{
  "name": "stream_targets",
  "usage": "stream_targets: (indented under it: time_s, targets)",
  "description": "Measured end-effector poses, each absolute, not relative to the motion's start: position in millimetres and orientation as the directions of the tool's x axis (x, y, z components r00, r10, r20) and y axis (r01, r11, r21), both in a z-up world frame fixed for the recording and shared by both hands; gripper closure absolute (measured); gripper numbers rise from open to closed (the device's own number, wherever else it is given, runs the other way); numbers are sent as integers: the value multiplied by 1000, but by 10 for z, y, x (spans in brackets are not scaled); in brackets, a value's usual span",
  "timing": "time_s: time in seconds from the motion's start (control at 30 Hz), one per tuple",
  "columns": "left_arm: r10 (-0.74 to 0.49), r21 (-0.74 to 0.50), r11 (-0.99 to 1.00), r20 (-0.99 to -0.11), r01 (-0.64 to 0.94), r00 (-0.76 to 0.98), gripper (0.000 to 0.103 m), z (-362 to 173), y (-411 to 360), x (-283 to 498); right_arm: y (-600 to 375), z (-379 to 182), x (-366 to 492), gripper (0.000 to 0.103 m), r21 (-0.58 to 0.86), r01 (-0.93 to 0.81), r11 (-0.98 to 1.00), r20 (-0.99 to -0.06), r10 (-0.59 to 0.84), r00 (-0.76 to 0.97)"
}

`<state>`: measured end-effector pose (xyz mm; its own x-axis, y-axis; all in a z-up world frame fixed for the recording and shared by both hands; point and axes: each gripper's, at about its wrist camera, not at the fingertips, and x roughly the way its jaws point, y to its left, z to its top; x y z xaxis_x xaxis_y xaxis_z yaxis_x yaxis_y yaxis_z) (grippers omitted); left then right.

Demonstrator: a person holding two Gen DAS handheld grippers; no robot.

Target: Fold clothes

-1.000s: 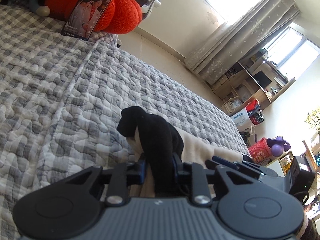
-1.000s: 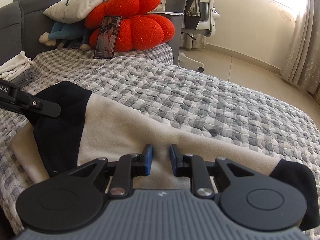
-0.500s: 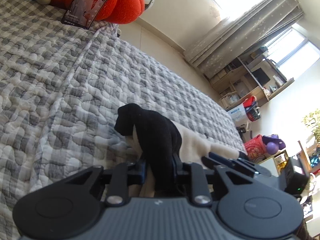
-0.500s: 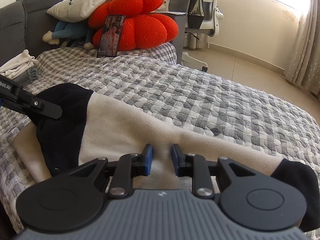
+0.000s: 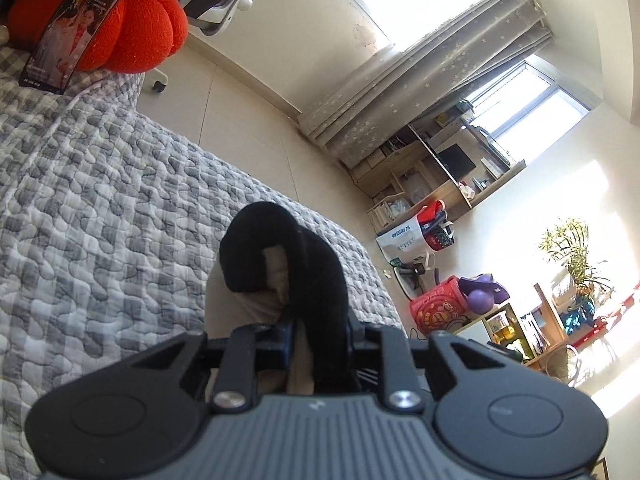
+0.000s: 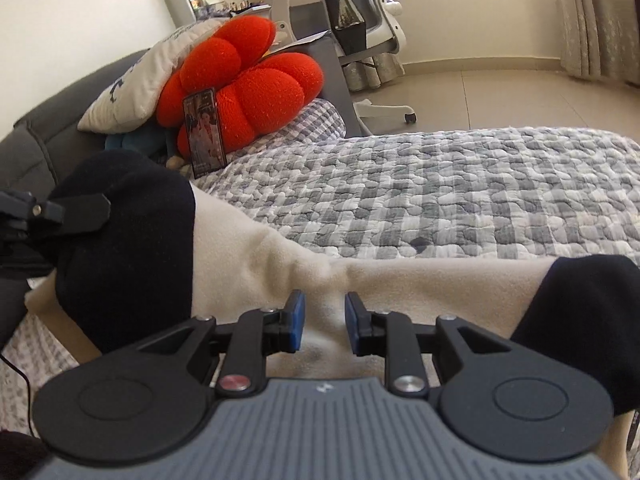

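Observation:
A cream garment with black sleeves hangs lifted between both grippers above the grey checked bed quilt. My left gripper is shut on its black part, which bunches up between the fingers; it also shows at the left of the right wrist view. My right gripper is shut on a pinched cream fold, with another black sleeve end to its right.
A red flower-shaped cushion with a phone leaning on it, a white pillow and the grey headboard stand at the bed's head. An office chair stands beyond. Shelves and bags line the far wall.
Both grippers have risen, lifting the garment off the quilt. The cloth now stretches between them and both views tilt upward and turn.

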<state>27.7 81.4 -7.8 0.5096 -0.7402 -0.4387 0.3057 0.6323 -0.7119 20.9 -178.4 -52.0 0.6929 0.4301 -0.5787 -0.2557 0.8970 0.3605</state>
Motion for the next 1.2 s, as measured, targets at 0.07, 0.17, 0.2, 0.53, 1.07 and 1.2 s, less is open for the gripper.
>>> stream_targets:
  time_s: [0.07,0.17,0.2,0.53,1.07,1.2]
  targets:
    - [-741,-719,629,-439,295,509,80,-84,737,282,-1929,-455,159,74,435,-236,869,-547,463,697]
    - [-747,-723,623,-436,300,501,80,-82,590,255,-2191,-365,83,57,611,-220,761,-451,563,693]
    - [-748,-718,625,-439,307,497,80,-80,526,251,-2272,-352,65,49,663,-212,718,-415,588,694]
    - [-751,-621,659,-507,425,423,70,-210,-80,290,-2751,-443,91,28,925,-131,358,-181,714,676]
    - [-888,-625,456,-269,633,373,65,-72,420,199,-2812,-488,100,26,890,-156,428,-219,703,676]
    - [-848,-594,514,-242,618,472,64,-10,770,139,-2657,-376,70,26,821,-226,524,-250,686,684]
